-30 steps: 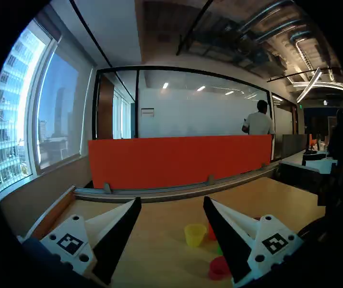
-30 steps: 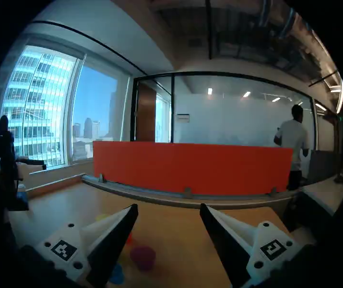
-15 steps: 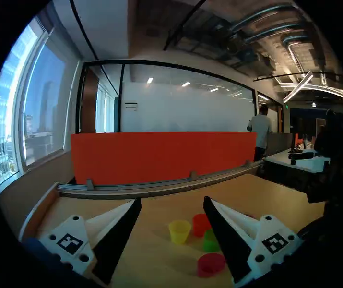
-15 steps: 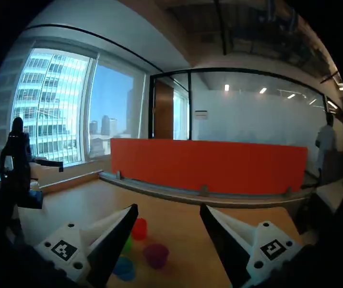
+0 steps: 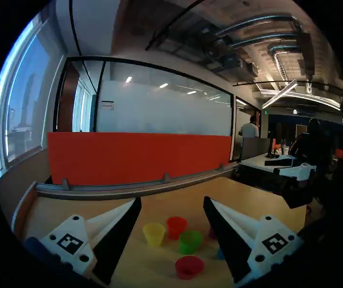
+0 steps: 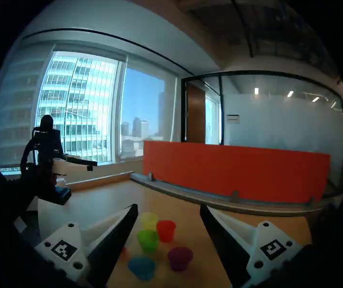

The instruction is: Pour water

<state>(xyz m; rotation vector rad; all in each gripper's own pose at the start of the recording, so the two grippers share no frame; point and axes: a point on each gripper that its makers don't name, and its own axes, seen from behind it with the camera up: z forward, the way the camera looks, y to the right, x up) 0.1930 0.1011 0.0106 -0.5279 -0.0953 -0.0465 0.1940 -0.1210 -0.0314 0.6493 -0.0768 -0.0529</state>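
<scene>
Several small coloured cups stand in a cluster on the wooden table (image 5: 248,192). In the left gripper view a yellow cup (image 5: 154,234), an orange-red cup (image 5: 176,226), a green cup (image 5: 190,241) and a low red cup (image 5: 189,267) sit just beyond my left gripper (image 5: 171,201), which is open and empty. In the right gripper view the yellow cup (image 6: 148,220), red cup (image 6: 165,230), green cup (image 6: 147,240), blue cup (image 6: 141,267) and purple cup (image 6: 180,258) lie ahead of my right gripper (image 6: 168,207), also open and empty.
An orange partition (image 5: 137,156) on a metal rail bounds the table's far side. Large windows (image 6: 80,115) run along one wall. A dark and white device (image 6: 51,168) stands at the left of the right gripper view. A person (image 5: 249,129) stands far off by desks.
Both views have swung toward the cups, bringing more of them between the fingers. Both grippers stay open.
</scene>
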